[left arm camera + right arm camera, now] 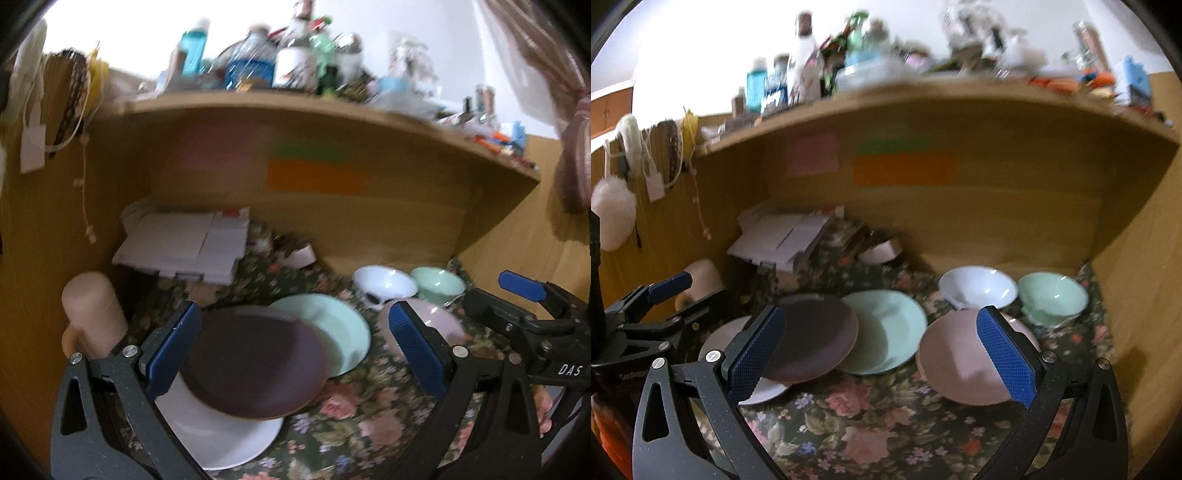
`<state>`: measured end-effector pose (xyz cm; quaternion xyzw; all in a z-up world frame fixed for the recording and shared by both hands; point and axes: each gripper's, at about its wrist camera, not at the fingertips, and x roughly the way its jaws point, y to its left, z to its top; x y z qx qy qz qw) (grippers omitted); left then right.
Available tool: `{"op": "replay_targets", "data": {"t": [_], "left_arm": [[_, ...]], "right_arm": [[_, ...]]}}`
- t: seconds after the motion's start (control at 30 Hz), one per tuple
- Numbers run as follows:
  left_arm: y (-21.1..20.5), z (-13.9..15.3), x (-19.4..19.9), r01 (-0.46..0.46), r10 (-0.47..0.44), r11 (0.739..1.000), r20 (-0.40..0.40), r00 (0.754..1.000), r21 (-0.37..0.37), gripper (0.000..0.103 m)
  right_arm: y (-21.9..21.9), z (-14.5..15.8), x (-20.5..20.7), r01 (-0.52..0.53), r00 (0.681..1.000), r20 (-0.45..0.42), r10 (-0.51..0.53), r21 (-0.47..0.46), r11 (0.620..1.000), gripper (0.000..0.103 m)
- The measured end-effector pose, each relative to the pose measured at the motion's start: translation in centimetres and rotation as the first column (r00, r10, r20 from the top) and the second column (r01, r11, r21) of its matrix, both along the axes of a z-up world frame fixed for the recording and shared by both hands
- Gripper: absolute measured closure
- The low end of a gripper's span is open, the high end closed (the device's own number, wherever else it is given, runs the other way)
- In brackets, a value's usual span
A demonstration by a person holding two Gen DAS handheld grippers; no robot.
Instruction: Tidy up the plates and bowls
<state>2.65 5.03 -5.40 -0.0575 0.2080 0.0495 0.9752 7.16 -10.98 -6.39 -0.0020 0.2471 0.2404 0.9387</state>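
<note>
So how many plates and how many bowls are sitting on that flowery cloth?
Plates: 4, namely the dark brown plate, the mint plate, the pink plate and the white plate.
Bowls: 2, namely the white bowl and the mint bowl.
Total: 6

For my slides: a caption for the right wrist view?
Open right hand-held gripper over overlapping brown plate and mint plate on floral cloth.

Both wrist cameras look forward and down, close over the tabletop point(354, 417), toward the shelf point(923, 99); both share the plates, the left view from further left.
</note>
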Motion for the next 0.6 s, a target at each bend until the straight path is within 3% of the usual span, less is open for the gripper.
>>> {"op": "replay_targets", "data": {"t": [0.43,0.6], "left_arm": [[7.1,-6.2,2.7,-0.099,0.087,0.994,-0.206,0.975,-0.048,0.001],[9.2,-8.6,4.3,-0.122,0.096,0.99,-0.297,0.95,-0.07,0.014]], "right_arm": [[5.5,-5.8,5.2,-0.115,0.972,-0.212,0.102,-0.047,0.992,0.002],[7.0,-7.6,7.1,-0.146,0.954,-0.276,0.121,-0.074,0.986,0.01]]}}
